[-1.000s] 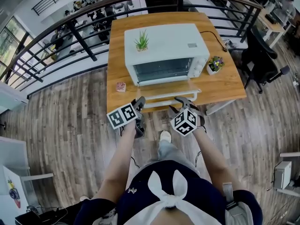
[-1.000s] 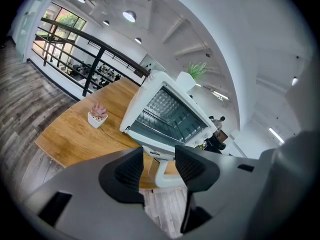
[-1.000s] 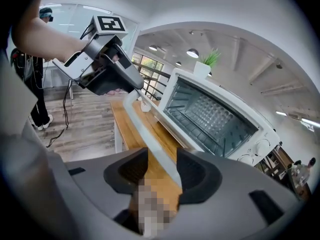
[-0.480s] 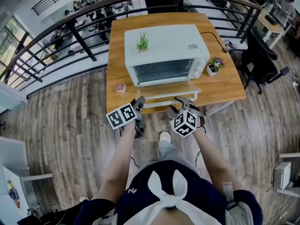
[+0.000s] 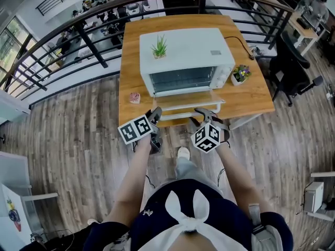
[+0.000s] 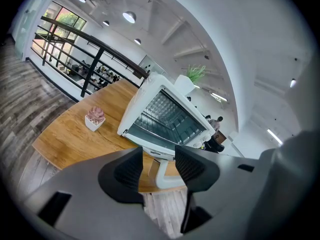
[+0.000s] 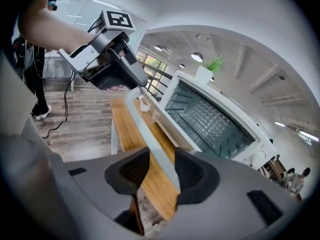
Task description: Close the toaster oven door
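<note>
A white toaster oven (image 5: pixel 186 51) stands on a wooden table (image 5: pixel 251 95). Its glass door (image 5: pixel 188 99) lies folded down flat toward me, with the white handle bar (image 5: pixel 180 113) along its near edge. My left gripper (image 5: pixel 157 113) is at the bar's left end. In the left gripper view (image 6: pixel 159 164) the handle's end bracket (image 6: pixel 161 170) sits between the open jaws, with a gap beside it. My right gripper (image 5: pixel 201 113) is at the bar's right end. Its jaws (image 7: pixel 162 171) are closing around the bar (image 7: pixel 150 134), and wood still shows beside one pad.
A small green plant (image 5: pixel 158 46) sits on top of the oven. A pink succulent pot (image 5: pixel 135 97) stands left of the door, a flower pot (image 5: pixel 239 73) to the oven's right. A black railing (image 5: pixel 94 51) runs behind the table. An office chair (image 5: pixel 293 67) is at the right.
Both grippers stay at the handle's ends. The right gripper has shifted very slightly, and nothing else has moved; the door still lies open.
</note>
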`<state>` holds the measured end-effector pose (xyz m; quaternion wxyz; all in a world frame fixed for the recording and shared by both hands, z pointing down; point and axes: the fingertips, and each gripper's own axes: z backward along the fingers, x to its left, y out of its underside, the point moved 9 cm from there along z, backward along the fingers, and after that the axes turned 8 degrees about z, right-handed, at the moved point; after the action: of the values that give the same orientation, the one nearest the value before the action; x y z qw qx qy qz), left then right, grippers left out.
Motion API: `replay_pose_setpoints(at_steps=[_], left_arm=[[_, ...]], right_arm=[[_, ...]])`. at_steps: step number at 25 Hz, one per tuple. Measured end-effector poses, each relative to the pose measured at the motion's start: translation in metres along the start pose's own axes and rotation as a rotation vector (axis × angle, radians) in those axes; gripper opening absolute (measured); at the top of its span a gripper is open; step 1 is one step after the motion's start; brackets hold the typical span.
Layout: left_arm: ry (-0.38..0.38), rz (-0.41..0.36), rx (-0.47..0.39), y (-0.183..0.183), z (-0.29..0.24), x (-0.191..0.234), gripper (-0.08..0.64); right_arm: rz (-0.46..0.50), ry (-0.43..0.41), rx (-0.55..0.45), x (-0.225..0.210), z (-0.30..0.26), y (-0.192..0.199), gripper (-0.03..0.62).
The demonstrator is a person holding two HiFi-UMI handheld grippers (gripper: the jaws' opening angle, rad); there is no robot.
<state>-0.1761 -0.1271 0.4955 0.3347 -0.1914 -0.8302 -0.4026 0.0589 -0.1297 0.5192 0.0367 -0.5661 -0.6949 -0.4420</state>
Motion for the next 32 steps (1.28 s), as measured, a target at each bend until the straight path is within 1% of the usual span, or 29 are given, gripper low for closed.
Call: replay_pose_setpoints(at_steps=[8, 16, 22, 28, 32], left_arm=[[0.01, 0.007, 0.003, -0.005, 0.001, -0.002, 0.201], [0.03, 0.001, -0.012, -0.012, -0.004, -0.002, 0.202], [0.033, -0.014, -0.01, -0.015, -0.004, -0.004, 0.206], [0.036, -0.052, -0.003, -0.019, -0.004, -0.006, 0.207], [0.044, -0.058, -0.006, -0.02, -0.005, -0.006, 0.209]], right_arm=[[0.008, -0.004, -0.012, -0.005, 0.002, -0.002, 0.156], [0.011, -0.005, -0.028, -0.013, 0.0, -0.004, 0.156], [0.0, -0.001, -0.033, -0.015, 0.001, -0.006, 0.158], [-0.008, -0.003, -0.042, -0.017, 0.002, -0.006, 0.16], [-0.009, -0.002, -0.048, -0.019, 0.002, -0.006, 0.16]])
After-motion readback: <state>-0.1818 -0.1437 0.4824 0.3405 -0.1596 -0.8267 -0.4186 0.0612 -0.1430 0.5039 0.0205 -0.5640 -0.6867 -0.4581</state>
